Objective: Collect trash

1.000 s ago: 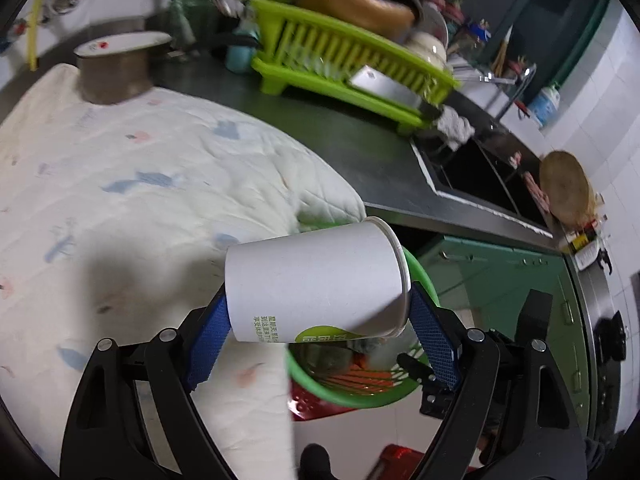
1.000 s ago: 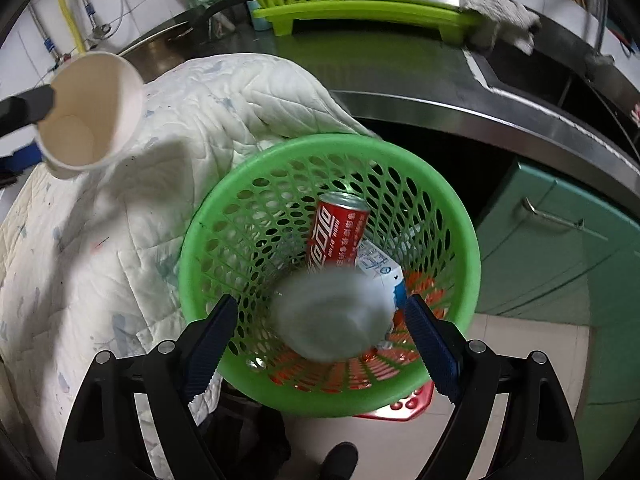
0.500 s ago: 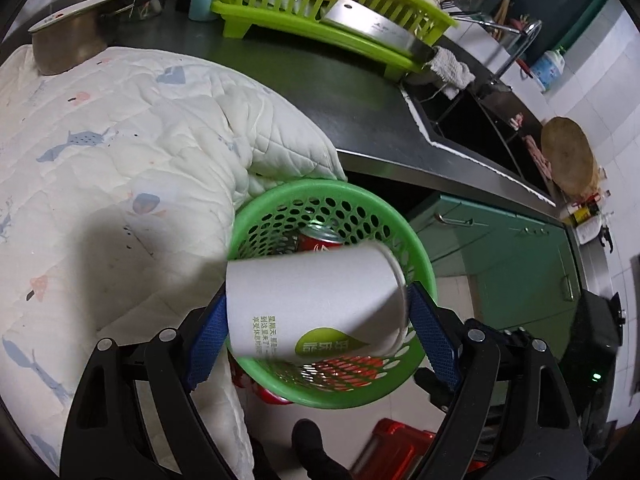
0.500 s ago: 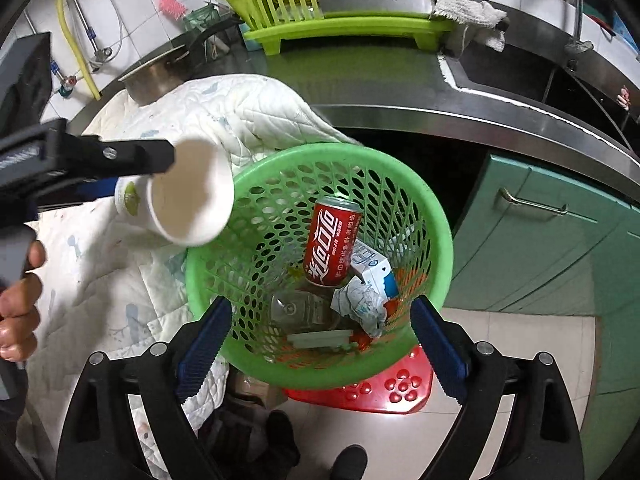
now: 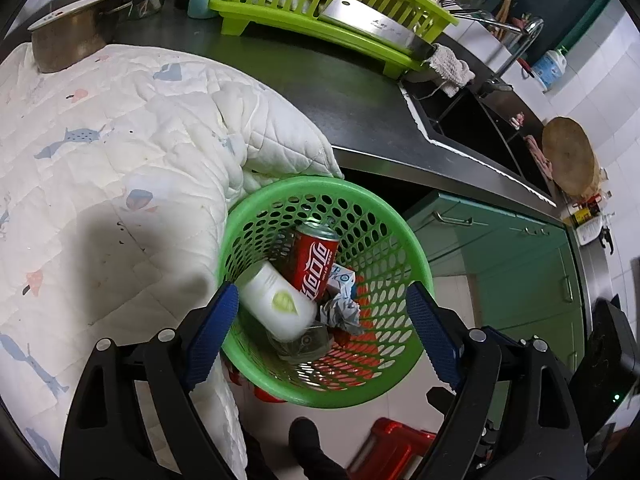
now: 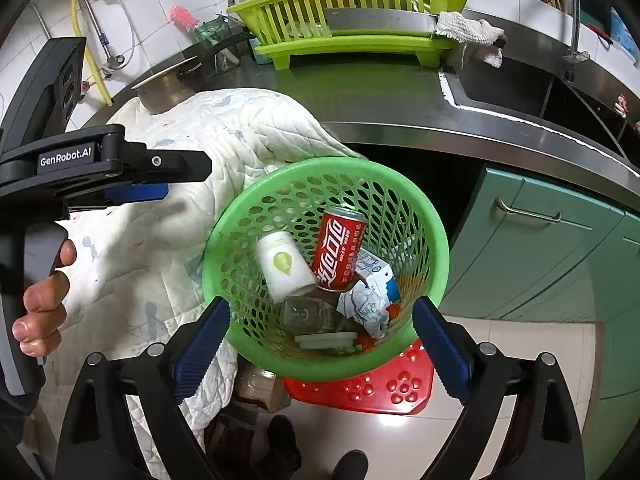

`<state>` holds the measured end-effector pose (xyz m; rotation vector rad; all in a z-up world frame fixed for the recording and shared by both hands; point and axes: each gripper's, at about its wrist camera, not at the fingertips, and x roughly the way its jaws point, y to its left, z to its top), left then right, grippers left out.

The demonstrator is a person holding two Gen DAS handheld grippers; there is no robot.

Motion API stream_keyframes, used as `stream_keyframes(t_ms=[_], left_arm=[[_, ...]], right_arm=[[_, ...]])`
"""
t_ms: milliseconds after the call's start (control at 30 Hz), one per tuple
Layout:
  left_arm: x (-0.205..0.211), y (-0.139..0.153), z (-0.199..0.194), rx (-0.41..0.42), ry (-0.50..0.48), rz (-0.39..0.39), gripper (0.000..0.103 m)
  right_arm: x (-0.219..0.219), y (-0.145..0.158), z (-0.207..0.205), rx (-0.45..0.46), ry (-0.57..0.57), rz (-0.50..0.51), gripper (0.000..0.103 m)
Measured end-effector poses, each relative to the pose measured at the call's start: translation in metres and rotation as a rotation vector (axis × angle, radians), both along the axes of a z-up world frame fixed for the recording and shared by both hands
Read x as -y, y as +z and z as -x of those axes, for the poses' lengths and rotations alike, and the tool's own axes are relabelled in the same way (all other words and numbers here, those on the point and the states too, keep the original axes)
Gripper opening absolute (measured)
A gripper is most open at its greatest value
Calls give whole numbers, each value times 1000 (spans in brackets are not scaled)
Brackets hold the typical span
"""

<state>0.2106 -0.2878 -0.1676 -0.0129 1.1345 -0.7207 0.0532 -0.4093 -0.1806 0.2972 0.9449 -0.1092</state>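
A green perforated basket [image 5: 304, 186] [image 6: 332, 164] hangs off the counter edge below both grippers. Inside it lie a white paper cup [image 5: 276, 304] [image 6: 284, 268], blurred and tilted, a red soda can [image 5: 314, 264] [image 6: 340, 252], crumpled paper [image 5: 340, 312] [image 6: 360, 308], a small carton [image 6: 376, 272] and a clear bottle. My left gripper [image 5: 320, 296] is open above the basket's near rim with nothing between its pads; in the right wrist view the left gripper [image 6: 184, 180] reaches in from the left over the quilt. My right gripper [image 6: 322, 308] is open and empty over the basket's front rim.
A white quilt [image 5: 120, 160] covers the left of the dark counter [image 5: 340, 92]. Behind stand a metal pot [image 5: 68, 36] and a lime dish rack [image 5: 320, 0]; a sink [image 5: 472, 120] is at right. Green cabinets [image 6: 540, 240] and a red stool [image 6: 360, 392] lie below.
The paper cup has left my left gripper's jaws and dropped into the basket. The left gripper came forward and down over the basket. The right gripper drew back and up slightly.
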Motion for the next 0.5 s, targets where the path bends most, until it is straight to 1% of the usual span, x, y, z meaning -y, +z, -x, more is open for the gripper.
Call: stream_keyframes(t_ms=[233, 433, 500], left_arm=[[-14, 12, 5, 28, 19, 4, 85], [-36, 24, 10, 72, 50, -21, 86], [-46, 29, 11, 78, 67, -15, 87]], right_arm=[[-10, 7, 1, 18, 23, 0, 90], [-25, 17, 1, 36, 56, 11, 90], [-30, 20, -1, 44, 65, 9, 90]])
